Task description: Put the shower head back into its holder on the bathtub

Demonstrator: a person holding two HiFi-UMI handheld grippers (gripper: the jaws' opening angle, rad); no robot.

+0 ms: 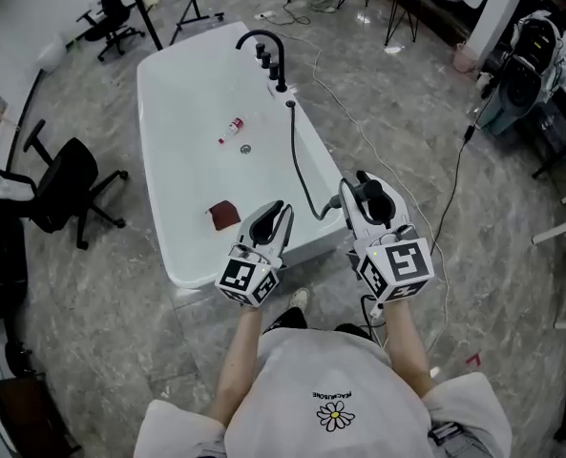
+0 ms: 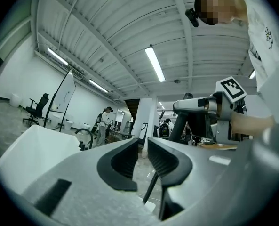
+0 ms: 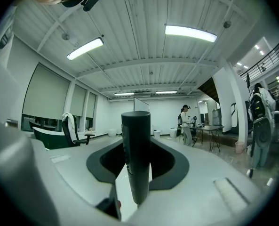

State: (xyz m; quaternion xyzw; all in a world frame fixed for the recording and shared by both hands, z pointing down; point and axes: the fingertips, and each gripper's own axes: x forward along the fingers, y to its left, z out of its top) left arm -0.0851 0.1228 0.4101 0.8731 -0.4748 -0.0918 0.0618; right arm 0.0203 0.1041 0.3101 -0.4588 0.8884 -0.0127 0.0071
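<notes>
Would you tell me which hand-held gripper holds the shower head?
The right hand-held gripper: its jaws clamp the black shower head, while the left hand-held gripper has jaws apart with nothing between them.

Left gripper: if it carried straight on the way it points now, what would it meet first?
Nothing close, as far as its view shows. The left gripper points level past the bathtub, tongs apart; the black hose hangs just below that line. Farther off stands a white pillar, depth unclear.

The person's shirt (image 1: 332, 375) bears small upside-down print, seemingly "PEACEMINUSONE", over a daisy.
</notes>
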